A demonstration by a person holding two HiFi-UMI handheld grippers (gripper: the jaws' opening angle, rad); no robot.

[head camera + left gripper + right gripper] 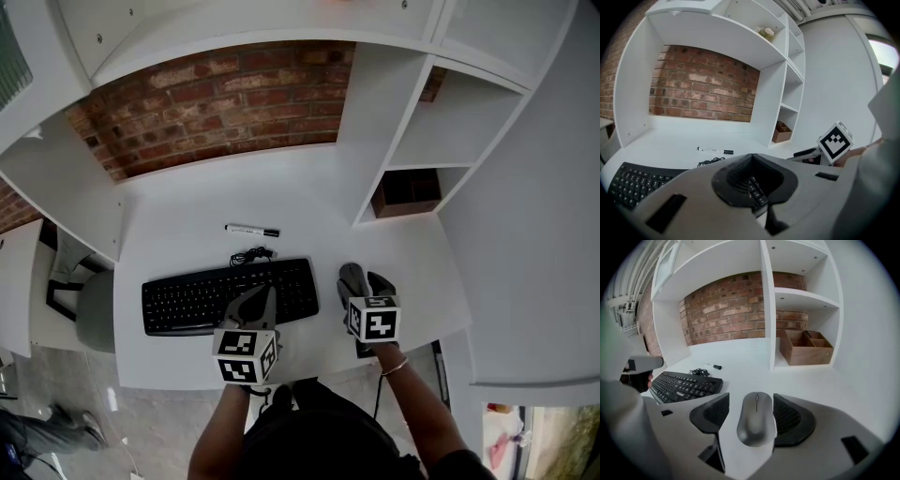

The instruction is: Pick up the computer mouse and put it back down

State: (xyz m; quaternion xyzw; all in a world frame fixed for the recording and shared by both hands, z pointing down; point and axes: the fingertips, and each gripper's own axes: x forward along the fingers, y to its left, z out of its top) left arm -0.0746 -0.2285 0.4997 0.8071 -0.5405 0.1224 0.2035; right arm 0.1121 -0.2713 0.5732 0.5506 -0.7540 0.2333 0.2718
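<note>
**Mouse straddled, not yet pinched**
Left gripper (265,292) pressed together, empty, over the keyboard (216,298). Near the worktop's (187,244) front edge, the computer mouse (756,420) lies between the right gripper's (751,399) spread jaws. Likely light, rigid, slick: squeeze its sides mid-length.

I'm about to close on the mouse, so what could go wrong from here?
The mouse lies on the desk between the open right gripper jaws, nearer one pad than the other, so closing may shove or twist it. Its shell looks smooth and rounded, so it could slip out when lifted. The shut left gripper hangs over the keyboard and might press keys.
</note>
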